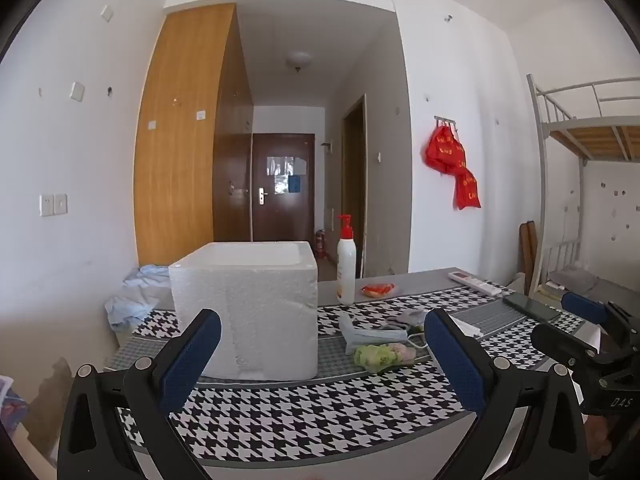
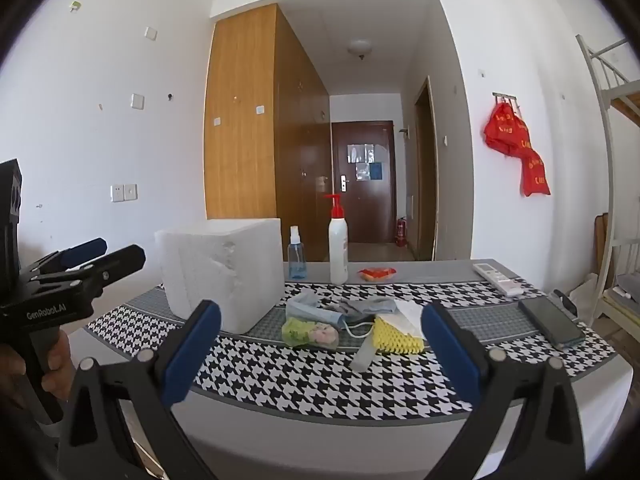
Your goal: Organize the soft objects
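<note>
A white foam box (image 1: pixel 248 308) (image 2: pixel 222 270) stands open-topped on the houndstooth table (image 1: pixel 320 412) (image 2: pixel 280 372). Right of it lies a heap of soft things: a green and pink bag (image 1: pixel 382 356) (image 2: pixel 310 333), a blue face mask (image 1: pixel 370 334) (image 2: pixel 316 312), a grey cloth (image 2: pixel 372 305), white tissue (image 2: pixel 408 312) and a yellow foam net (image 2: pixel 396 340). My left gripper (image 1: pixel 322 354) is open and empty, above the table's near edge in front of the box. My right gripper (image 2: pixel 320 344) is open and empty, facing the heap; it shows in the left wrist view (image 1: pixel 592 320).
A white pump bottle (image 1: pixel 346 264) (image 2: pixel 338 246), a blue spray bottle (image 2: pixel 297 254) and a red packet (image 1: pixel 378 289) (image 2: pixel 376 273) stand at the back. A remote (image 2: pixel 498 278) and a phone (image 2: pixel 552 322) lie at the right. Blue cloth (image 1: pixel 136 296) hangs past the table's left end.
</note>
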Demonstrator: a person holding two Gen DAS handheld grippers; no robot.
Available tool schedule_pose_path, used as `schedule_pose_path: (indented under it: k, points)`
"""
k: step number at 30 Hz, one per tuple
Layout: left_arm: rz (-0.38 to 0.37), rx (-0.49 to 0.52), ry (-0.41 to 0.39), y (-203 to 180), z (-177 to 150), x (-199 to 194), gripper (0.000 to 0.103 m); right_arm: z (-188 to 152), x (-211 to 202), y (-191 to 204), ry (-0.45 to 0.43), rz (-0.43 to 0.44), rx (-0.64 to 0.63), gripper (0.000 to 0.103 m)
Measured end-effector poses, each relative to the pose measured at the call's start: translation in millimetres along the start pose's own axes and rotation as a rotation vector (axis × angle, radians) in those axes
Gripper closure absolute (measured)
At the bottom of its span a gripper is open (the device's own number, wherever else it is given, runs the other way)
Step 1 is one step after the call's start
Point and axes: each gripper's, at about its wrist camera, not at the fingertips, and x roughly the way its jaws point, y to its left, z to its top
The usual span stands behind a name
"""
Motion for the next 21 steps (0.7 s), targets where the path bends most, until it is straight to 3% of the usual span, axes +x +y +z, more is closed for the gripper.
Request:
schedule_pose_path:
  k: [21]
  points:
    - [-0.004, -0.013, -0.008, 2.0, 0.2, -2.2, 0.001, 1.2, 0.3, 0.1, 0.007, 0.001, -0.005, 0.001]
